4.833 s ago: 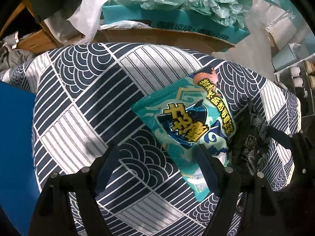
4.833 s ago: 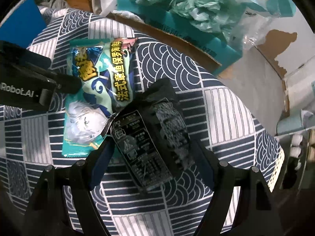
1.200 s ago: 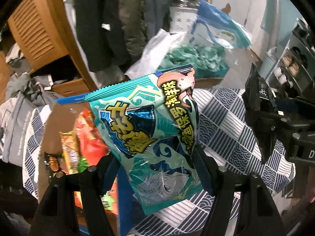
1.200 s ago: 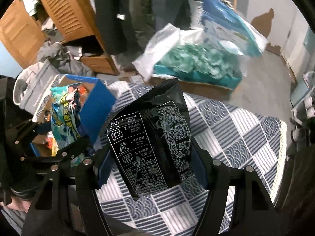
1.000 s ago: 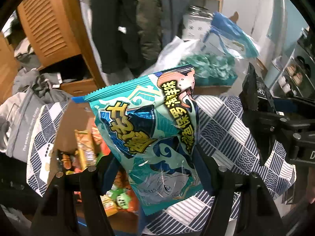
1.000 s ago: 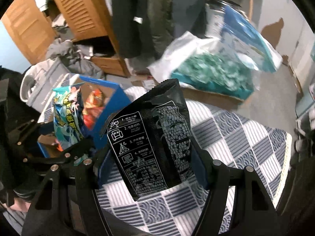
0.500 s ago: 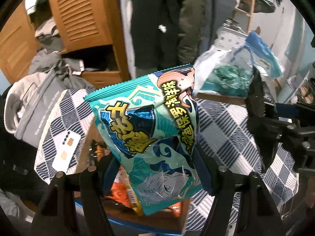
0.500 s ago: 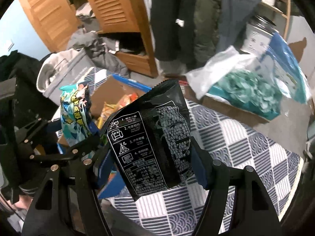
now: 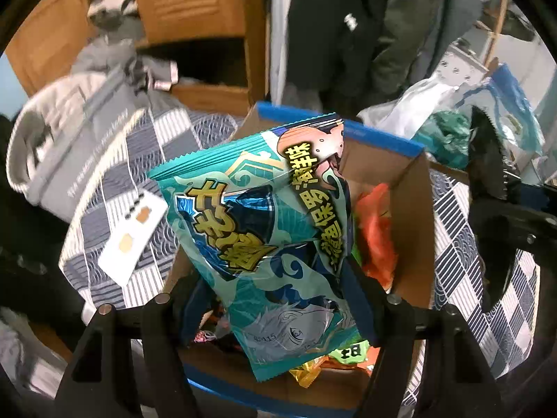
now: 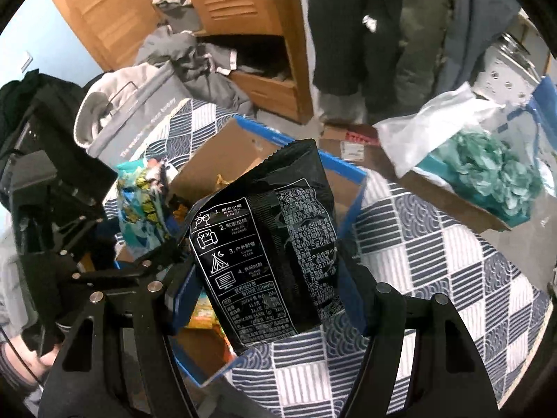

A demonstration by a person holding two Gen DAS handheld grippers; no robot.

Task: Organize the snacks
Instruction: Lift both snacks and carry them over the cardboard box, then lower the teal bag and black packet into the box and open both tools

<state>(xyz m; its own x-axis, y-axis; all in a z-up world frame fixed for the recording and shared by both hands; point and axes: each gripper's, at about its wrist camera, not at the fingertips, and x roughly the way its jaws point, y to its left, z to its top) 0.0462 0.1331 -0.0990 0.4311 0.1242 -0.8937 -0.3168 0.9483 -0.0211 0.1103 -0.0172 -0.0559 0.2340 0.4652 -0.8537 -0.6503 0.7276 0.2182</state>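
While your left gripper (image 9: 275, 299) is clamped on the teal snack bag (image 9: 268, 240), that bag hangs upright directly above the open blue-edged cardboard box (image 9: 414, 209), its lower corner over the snacks already inside. Among those you can make out an orange packet (image 9: 377, 237) against the box's right wall and a yellow wrapper (image 9: 308, 374) near the front edge. Your right gripper (image 10: 269, 289) is closed on the black snack bag (image 10: 275, 244), holding it upright with its printed back panel toward the camera; it sits just to the right of the box's near corner, partly over the patterned cloth (image 10: 435, 278) that covers the surface. From the right wrist view your left gripper and the teal bag show at the left, over the box. A white card (image 9: 134, 233) lies on the cloth left of the box, beside a grey hoodie (image 9: 73, 132). Beyond the cloth stands a second carton filled with green crumpled material (image 10: 494, 177).
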